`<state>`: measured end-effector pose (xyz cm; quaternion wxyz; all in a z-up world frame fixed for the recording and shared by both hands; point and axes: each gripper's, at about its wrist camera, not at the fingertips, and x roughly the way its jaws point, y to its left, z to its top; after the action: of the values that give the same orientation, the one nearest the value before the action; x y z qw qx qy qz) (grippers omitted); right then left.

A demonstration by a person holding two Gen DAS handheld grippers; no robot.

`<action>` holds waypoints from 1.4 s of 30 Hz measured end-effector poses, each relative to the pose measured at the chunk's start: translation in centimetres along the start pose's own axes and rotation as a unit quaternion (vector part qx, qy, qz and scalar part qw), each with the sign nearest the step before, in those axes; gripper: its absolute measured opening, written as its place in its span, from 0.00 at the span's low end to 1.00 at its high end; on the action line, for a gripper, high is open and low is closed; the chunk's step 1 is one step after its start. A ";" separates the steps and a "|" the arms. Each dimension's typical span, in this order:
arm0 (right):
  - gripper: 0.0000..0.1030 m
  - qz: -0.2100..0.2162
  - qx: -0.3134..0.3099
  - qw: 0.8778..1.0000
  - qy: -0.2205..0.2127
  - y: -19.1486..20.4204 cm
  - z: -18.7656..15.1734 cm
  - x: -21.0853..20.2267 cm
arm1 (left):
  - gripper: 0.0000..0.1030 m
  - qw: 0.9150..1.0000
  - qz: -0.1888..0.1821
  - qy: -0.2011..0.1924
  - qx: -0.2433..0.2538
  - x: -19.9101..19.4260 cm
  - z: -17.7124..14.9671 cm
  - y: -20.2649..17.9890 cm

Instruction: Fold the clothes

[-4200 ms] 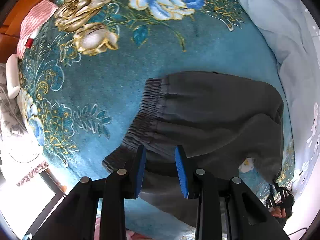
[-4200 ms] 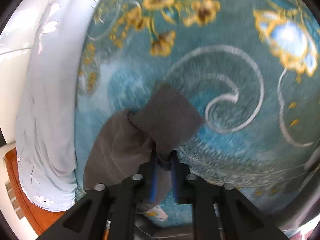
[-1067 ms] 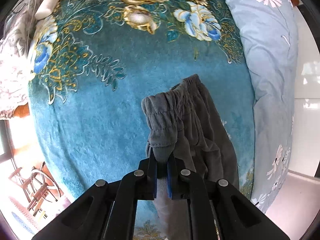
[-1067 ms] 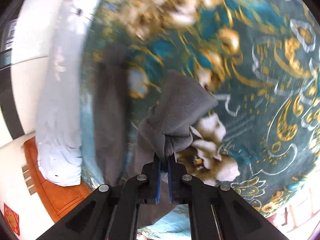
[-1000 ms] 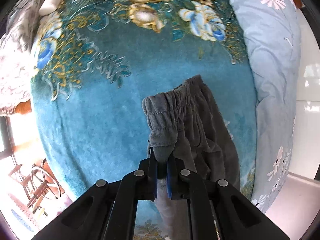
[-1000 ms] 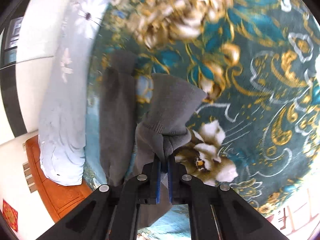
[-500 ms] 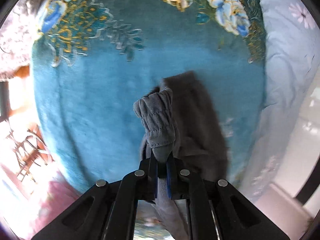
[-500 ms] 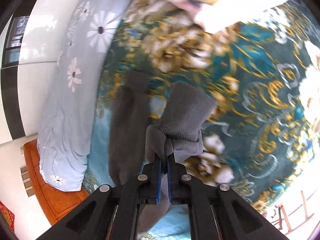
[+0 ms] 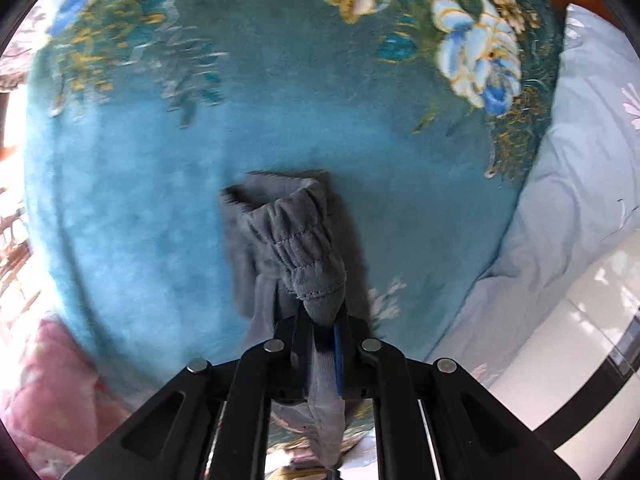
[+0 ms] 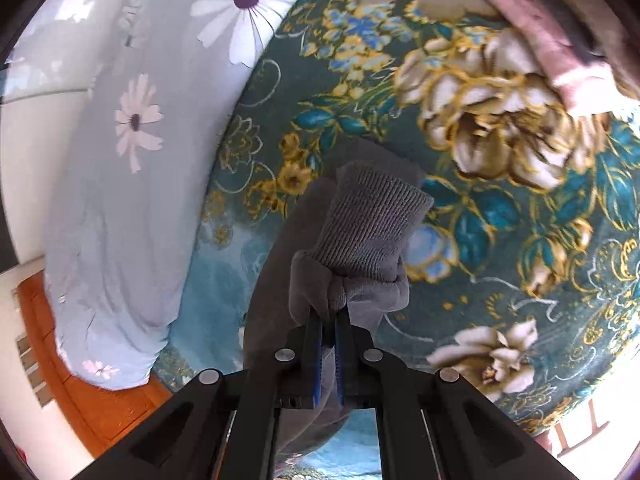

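A pair of grey sweatpants (image 9: 296,240) hangs above a teal flowered blanket (image 9: 160,184). My left gripper (image 9: 322,320) is shut on the gathered elastic waistband, which bunches just ahead of the fingers, and the rest of the cloth drops below it. In the right wrist view my right gripper (image 10: 329,320) is shut on the leg just behind its ribbed ankle cuff (image 10: 376,224), with the grey leg (image 10: 276,280) trailing down and back to the left. Both ends are lifted off the blanket.
A pale blue daisy-print quilt (image 10: 120,160) lies along one side of the blanket (image 10: 520,240), also at the right in the left wrist view (image 9: 580,184). A pink cloth (image 9: 44,392) sits at the lower left. Orange wood floor (image 10: 92,400) shows past the bed edge.
Both grippers have risen and swung while holding the sweatpants. The garment now hangs narrower and more bunched under the left gripper. The right view has turned toward the quilt and large flowers.
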<state>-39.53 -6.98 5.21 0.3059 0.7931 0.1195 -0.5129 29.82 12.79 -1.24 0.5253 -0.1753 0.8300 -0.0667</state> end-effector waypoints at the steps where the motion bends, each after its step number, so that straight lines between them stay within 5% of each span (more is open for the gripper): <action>1: 0.05 -0.006 0.003 1.000 0.002 0.3 0.4 0.7 | 0.10 1.000 -0.007 -0.003 0.011 0.5 0.2 -0.7; 6: 0.11 0.016 0.010 1.000 -0.008 1.4 2.1 3.1 | 0.25 0.997 -0.057 -0.023 0.052 2.3 0.4 -3.6; 8: 0.22 0.041 0.010 0.999 -0.016 1.6 2.5 3.7 | 0.39 0.993 -0.083 -0.030 0.082 2.4 0.2 -4.0; 10: 0.42 0.056 -0.001 0.998 -0.027 1.6 2.5 3.4 | 0.43 0.987 -0.106 -0.032 0.114 1.9 -0.1 -4.5; 11: 0.43 0.063 -0.010 0.997 -0.034 1.5 2.5 3.1 | 0.44 0.984 -0.108 -0.037 0.137 1.5 -0.3 -4.4; 15: 0.47 0.067 -0.023 0.996 -0.054 0.1 1.8 2.1 | 0.51 0.978 -0.019 -0.096 0.187 0.5 -0.5 -1.9; 18: 0.47 0.056 -0.010 0.997 -0.050 -1.6 0.8 2.2 | 0.52 0.983 0.029 -0.081 0.162 2.6 0.8 2.1; 22: 0.47 0.041 0.008 0.998 -0.045 -4.0 -0.4 2.3 | 0.62 0.994 -0.003 -0.064 0.092 5.5 2.2 5.9; 27: 0.47 0.023 0.030 0.999 -0.039 -6.9 -2.0 2.4 | 0.74 0.992 -0.024 -0.087 0.091 7.6 2.8 6.0; 31: 0.47 0.020 0.025 0.999 -0.040 -7.0 -2.6 2.7 | 0.74 0.992 -0.069 -0.088 0.059 8.3 2.6 6.2; 38: 0.57 0.038 0.014 0.998 -0.045 -6.1 -1.4 4.6 | 0.32 0.993 -0.042 -0.092 0.058 7.2 2.4 4.5; 42: 0.62 0.053 0.026 0.997 -0.055 -5.9 0.0 6.2 | 0.28 0.990 -0.054 -0.107 0.077 4.5 3.1 2.7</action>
<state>-39.74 -3.18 -2.42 0.3179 0.7765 0.0468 -0.5420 30.28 13.87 -7.26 0.6183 -0.1853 0.7510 -0.1394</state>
